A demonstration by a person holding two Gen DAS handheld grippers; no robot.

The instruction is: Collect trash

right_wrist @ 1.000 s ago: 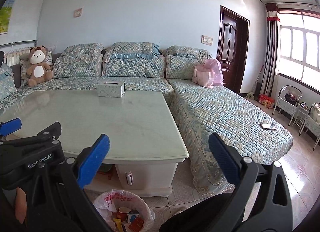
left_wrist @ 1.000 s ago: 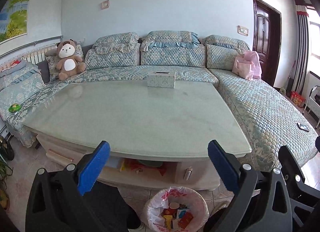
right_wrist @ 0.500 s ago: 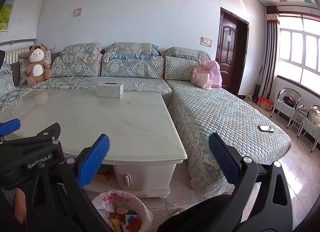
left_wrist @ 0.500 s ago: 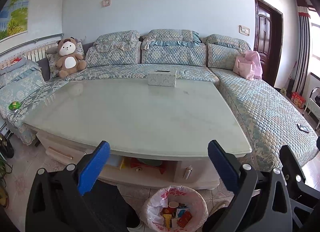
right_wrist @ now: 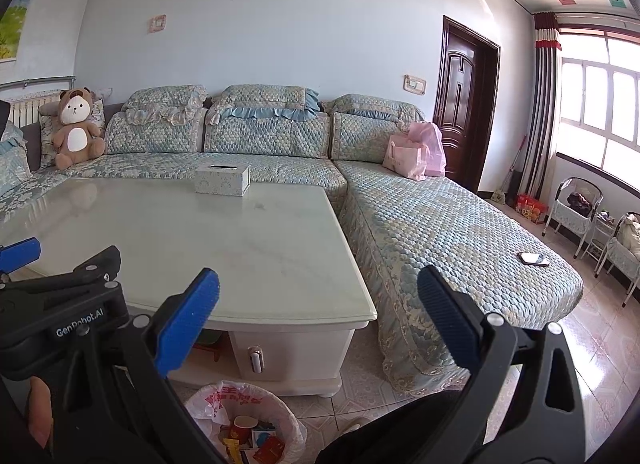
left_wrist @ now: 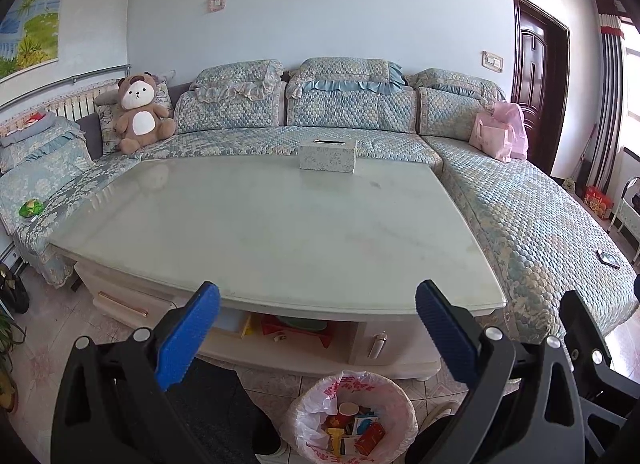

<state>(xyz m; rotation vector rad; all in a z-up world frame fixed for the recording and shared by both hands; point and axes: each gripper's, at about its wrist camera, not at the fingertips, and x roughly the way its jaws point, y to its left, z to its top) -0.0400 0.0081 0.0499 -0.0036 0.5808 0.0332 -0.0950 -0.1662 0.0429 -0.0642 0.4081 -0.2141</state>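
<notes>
A trash bin (left_wrist: 352,416) with a pink-printed plastic liner stands on the floor in front of the coffee table (left_wrist: 280,224). It holds a paper cup, red and yellow boxes and other wrappers. It also shows in the right wrist view (right_wrist: 244,424). My left gripper (left_wrist: 318,328) is open and empty, held above the bin at the table's front edge. My right gripper (right_wrist: 318,324) is open and empty, to the right of the left one, above the table's front right corner. The left gripper's black body (right_wrist: 60,304) shows at the left of the right wrist view.
A tissue box (left_wrist: 328,156) sits at the table's far side. An L-shaped quilted sofa (left_wrist: 520,216) wraps around the table, with a teddy bear (left_wrist: 138,112), pink bags (left_wrist: 500,136), a phone (right_wrist: 534,259) and a green object (left_wrist: 31,208) on it. Folding chairs (right_wrist: 576,208) stand at the right.
Both grippers have risen and tilted slightly, so the room sits a little lower in both views. Both stay open and empty.
</notes>
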